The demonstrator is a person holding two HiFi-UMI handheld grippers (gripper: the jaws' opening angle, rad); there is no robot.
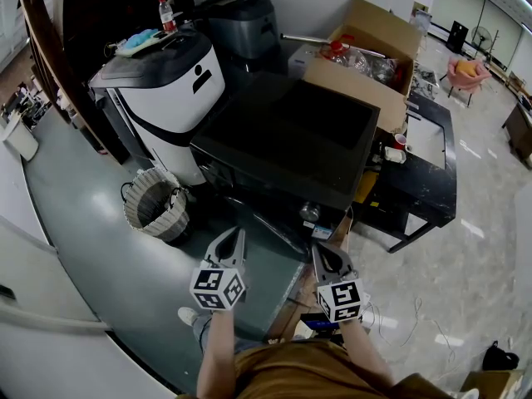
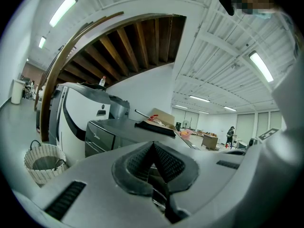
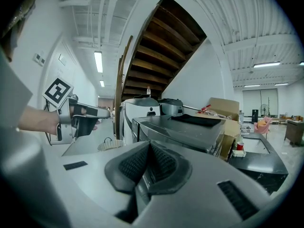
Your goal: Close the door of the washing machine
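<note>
- The black washing machine (image 1: 283, 140) is seen straight ahead, and its door (image 1: 281, 233) is judged to be ajar, low at the front.
- The left gripper (image 1: 238, 239) and right gripper (image 1: 318, 253) are held shut and empty, just short of it.
- A glancing push could be deflected, leaving the door unlatched.

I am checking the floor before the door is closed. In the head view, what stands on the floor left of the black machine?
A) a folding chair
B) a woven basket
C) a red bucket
B: a woven basket stands on the floor beside the black machine.
</note>
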